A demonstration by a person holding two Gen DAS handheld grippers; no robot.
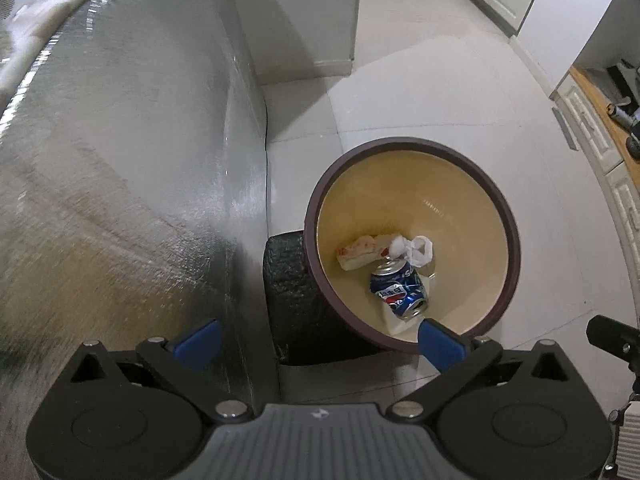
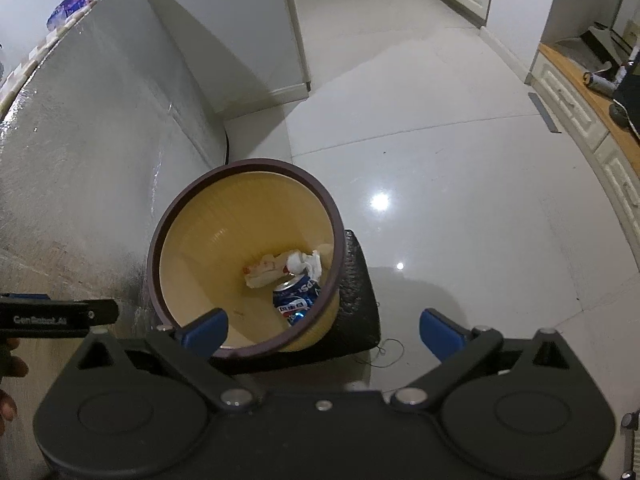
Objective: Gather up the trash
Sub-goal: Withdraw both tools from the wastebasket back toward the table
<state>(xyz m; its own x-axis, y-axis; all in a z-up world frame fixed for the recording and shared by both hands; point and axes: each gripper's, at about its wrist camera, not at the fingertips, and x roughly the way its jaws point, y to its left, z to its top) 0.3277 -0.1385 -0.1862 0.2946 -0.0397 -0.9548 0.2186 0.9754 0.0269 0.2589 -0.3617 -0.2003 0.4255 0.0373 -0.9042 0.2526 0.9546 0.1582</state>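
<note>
A round waste bin (image 1: 512, 236) with a dark brown rim and cream inside stands on the floor, on a black foam block (image 1: 292, 292). Inside lie a crushed blue Pepsi can (image 1: 398, 290), a crumpled white tissue (image 1: 418, 250) and a pale wrapper with red print (image 1: 358, 254). My left gripper (image 1: 318, 342) is open and empty, above and short of the bin. The bin (image 2: 160, 240), can (image 2: 298, 300), tissue (image 2: 308, 264) and wrapper (image 2: 262, 272) also show in the right wrist view. My right gripper (image 2: 322, 334) is open and empty above the bin's near rim.
A tall silver foil-faced panel (image 1: 120, 160) stands close on the left of the bin. Glossy white floor tiles (image 2: 440, 200) spread to the right. A white cabinet with a wooden top (image 2: 580, 100) holding tools runs along the right. A white wall corner (image 2: 280, 40) stands behind.
</note>
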